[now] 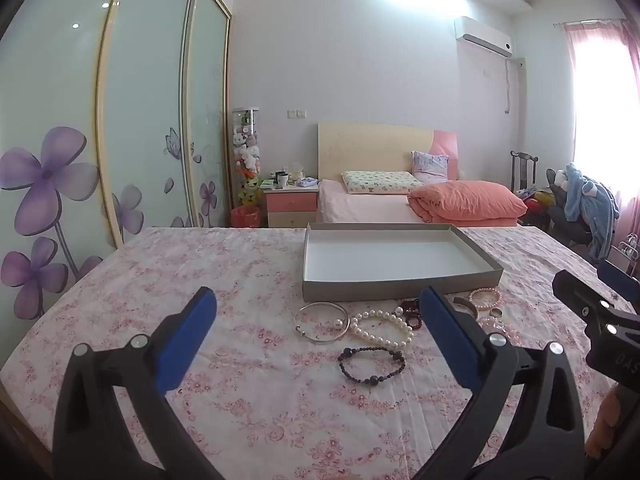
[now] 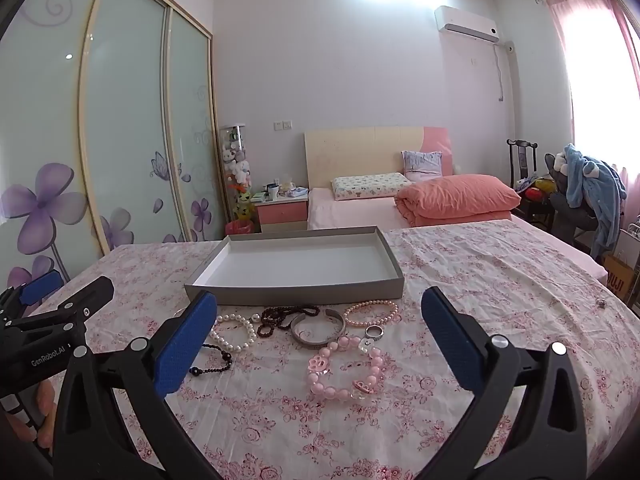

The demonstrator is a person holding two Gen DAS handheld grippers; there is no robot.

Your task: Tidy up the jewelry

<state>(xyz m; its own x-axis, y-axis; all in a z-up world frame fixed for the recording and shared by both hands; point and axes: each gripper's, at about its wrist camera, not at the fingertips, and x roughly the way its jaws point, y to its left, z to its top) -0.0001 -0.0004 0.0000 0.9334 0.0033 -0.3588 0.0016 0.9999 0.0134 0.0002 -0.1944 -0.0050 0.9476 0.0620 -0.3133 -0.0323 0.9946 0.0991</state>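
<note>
Left gripper (image 1: 316, 320) and right gripper (image 2: 318, 322): jaws spread, nothing between. Silver bangle (image 1: 322, 322) only in left view; pink bead bracelet (image 2: 346, 368), ring (image 2: 374, 332) clear only in right, 6 o'clock of grey tray (image 2: 296, 294).

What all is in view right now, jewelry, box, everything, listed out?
shallow grey cardboard box: one, white inside, empty, far side of the jewelry
floral pink tablecloth: one, under everything
thin silver wire bangle: one, leftmost
white pearl bracelet: one, beside the bangle
dark beaded cord bracelet: one, nearest the left gripper
dark red bead strand: one, before the box
wide silver cuff: one, centre
small peach pearl bracelet: one, right of the cuff
silver ring: one, by the cuff
chunky pink bead bracelet: one, nearest the right gripper
left gripper: black, blue pads, jaws open, empty
right gripper: same, jaws open, empty
</note>
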